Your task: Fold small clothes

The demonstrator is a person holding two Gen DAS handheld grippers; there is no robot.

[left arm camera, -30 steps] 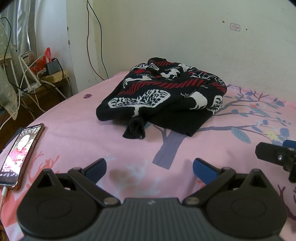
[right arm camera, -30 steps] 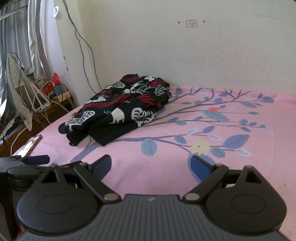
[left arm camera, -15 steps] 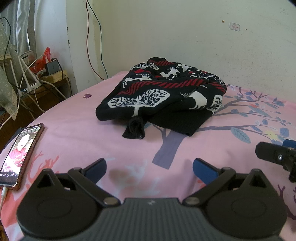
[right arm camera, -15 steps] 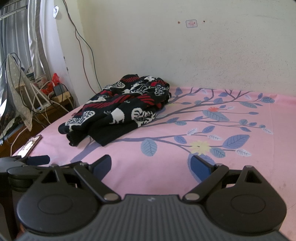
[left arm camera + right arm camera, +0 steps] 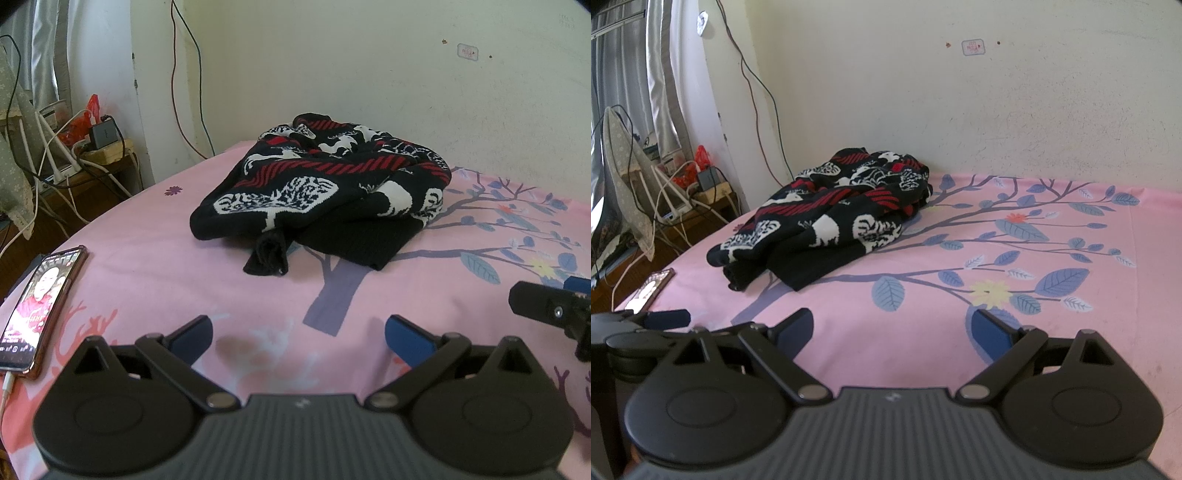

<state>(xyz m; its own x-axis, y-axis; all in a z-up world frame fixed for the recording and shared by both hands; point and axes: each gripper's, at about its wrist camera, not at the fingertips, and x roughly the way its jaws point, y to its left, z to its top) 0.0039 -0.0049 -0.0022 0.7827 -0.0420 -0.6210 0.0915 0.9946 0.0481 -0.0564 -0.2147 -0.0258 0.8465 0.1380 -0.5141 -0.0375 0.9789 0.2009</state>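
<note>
Pink bedsheet (image 5: 147,266), crumpled sweater (image 5: 325,192) — untouched

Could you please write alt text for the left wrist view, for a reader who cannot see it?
A crumpled black, red and white knit sweater lies on a pink tree-print bedsheet, ahead of the open, empty left gripper. A lit phone rests at the sheet's left edge.

No wording can be read anywhere. The phone (image 5: 38,310) screen carries small white lines at its bottom edge, perhaps captions, too small to make out. The wall sticker (image 5: 973,47) bears red marks, likewise illegible.
</note>
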